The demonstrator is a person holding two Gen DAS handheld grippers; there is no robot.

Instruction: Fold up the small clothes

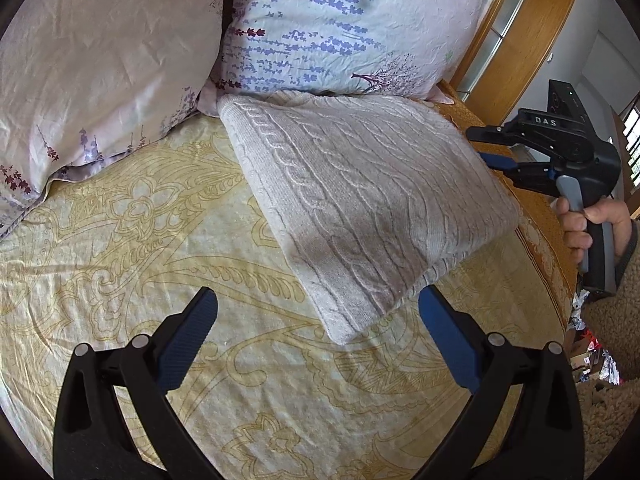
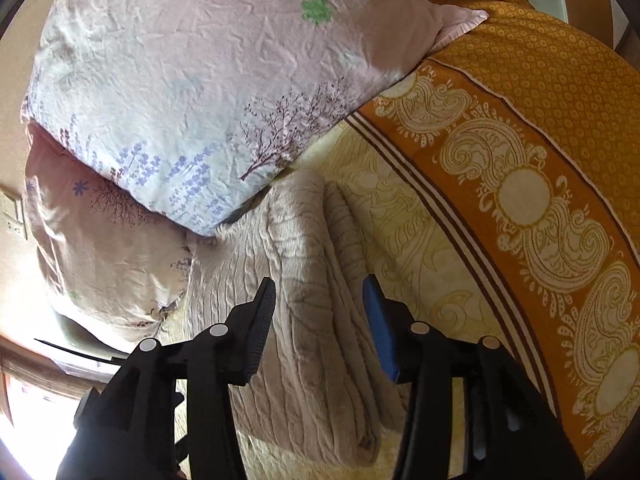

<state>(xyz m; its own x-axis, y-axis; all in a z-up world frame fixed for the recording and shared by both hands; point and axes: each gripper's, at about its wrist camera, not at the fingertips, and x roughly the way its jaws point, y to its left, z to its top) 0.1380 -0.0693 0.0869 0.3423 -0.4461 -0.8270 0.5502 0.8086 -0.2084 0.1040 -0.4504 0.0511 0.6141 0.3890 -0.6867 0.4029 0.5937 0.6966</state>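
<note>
A folded beige cable-knit sweater (image 1: 360,192) lies as a thick rectangle on the yellow patterned bedsheet (image 1: 140,240), its far edge against the pillows. My left gripper (image 1: 316,300) is open wide, its blue pads on either side of the sweater's near corner and touching nothing. My right gripper (image 1: 476,145) is at the sweater's right edge, held by a person's hand (image 1: 580,224). In the right wrist view the right gripper (image 2: 320,292) stands open above the stacked layers of the sweater (image 2: 304,368), pads clear of the knit.
Two floral pillows (image 1: 100,60) (image 1: 340,28) lie along the head of the bed, one also in the right wrist view (image 2: 200,80). An orange patterned border (image 2: 540,120) runs along the bed's right side. Wooden furniture (image 1: 520,32) stands beyond it.
</note>
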